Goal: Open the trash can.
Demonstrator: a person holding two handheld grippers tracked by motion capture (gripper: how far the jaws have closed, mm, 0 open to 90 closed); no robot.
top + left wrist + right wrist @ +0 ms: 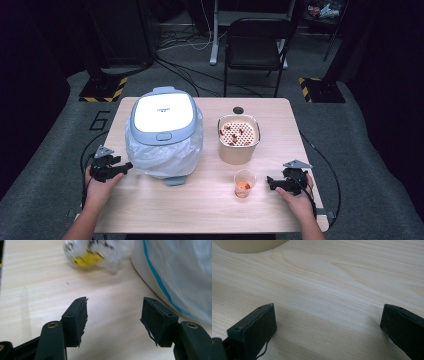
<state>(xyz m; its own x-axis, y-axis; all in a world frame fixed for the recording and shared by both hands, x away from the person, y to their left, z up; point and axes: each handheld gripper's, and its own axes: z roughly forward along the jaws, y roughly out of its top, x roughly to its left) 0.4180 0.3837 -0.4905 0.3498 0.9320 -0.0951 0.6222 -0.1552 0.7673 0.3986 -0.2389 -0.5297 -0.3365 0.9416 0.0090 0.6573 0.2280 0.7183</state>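
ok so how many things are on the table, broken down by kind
lidded bin with a plastic liner: 1
beige tub with a perforated insert: 1
clear cup with orange contents: 1
small black round object by the far edge: 1
hand-held grippers, left and right, both open: 2
total: 6

The desk (pixel 200 210) has a bare strip of wood along its near edge, broken only by the small clear cup (pixel 244 183) that stands near the right hand-held gripper (pixel 270 183). That gripper's jaws are spread wide over bare wood, and the cup sits just beside their tips. The large bin with the white bag (pixel 164 132) blocks the left half; the left hand-held gripper (pixel 128 166), jaws apart, sits just beside its bagged wall (pixel 175 277). The beige container (pixel 238 138) stands behind the cup. Between bin and container runs an open lane of wood toward the far edge. The right margin beside the container is free.
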